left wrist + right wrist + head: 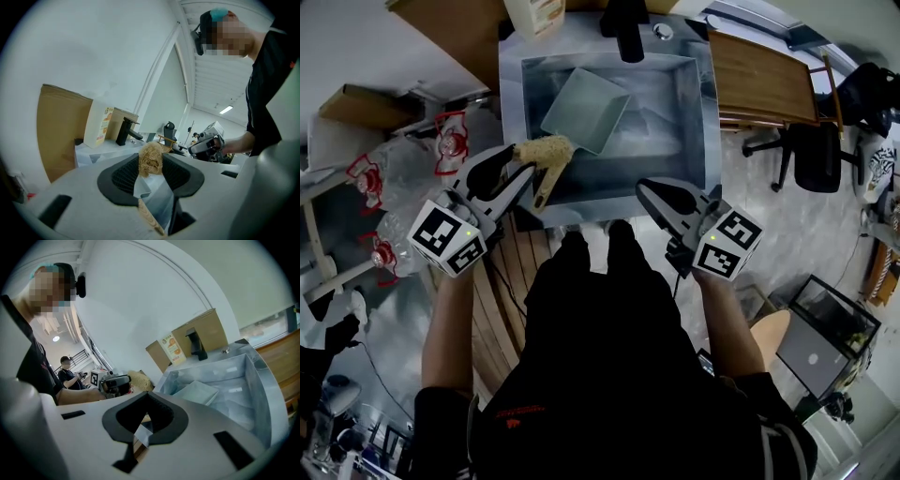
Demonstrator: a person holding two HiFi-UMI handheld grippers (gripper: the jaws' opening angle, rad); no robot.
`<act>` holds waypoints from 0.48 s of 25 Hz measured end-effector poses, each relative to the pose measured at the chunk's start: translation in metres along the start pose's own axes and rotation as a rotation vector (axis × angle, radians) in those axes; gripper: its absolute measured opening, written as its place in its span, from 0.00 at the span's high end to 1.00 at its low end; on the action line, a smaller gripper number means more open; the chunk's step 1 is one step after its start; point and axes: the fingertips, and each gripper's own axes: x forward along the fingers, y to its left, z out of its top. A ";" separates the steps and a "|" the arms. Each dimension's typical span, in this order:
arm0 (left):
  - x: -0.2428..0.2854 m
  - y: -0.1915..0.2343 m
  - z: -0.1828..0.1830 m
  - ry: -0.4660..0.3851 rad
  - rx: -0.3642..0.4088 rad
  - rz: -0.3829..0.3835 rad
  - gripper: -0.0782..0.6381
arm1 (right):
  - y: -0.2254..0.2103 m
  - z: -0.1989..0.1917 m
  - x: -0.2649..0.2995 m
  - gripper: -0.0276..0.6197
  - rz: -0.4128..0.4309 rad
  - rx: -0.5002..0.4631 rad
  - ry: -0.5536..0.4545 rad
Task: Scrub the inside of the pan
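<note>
Left claw (525, 169) pinches a wooden-handled scrub brush (546, 150) at the sink's (511, 112) near edge in the head view; the square pan (586, 108) lies inside the sink, apart from the brush. The left gripper view shows the brush's fibre head between the pads' tips. The right gripper view shows the right claw (148, 397) pressed together, empty, near the sink.

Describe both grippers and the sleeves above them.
The left gripper and right gripper have light grey bodies and black ribbed pads; each carries a white cube with black square markers and a small green light. Short black sleeves.
</note>
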 end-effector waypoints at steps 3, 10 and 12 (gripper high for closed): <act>0.014 0.008 -0.004 0.021 0.007 0.025 0.67 | -0.015 0.002 0.003 0.95 0.021 0.001 0.022; 0.047 0.035 -0.019 0.117 0.046 0.094 0.67 | -0.049 0.000 0.005 0.95 0.075 0.023 0.083; 0.058 0.044 -0.025 0.161 0.069 0.110 0.67 | -0.060 -0.001 0.006 0.95 0.085 0.033 0.098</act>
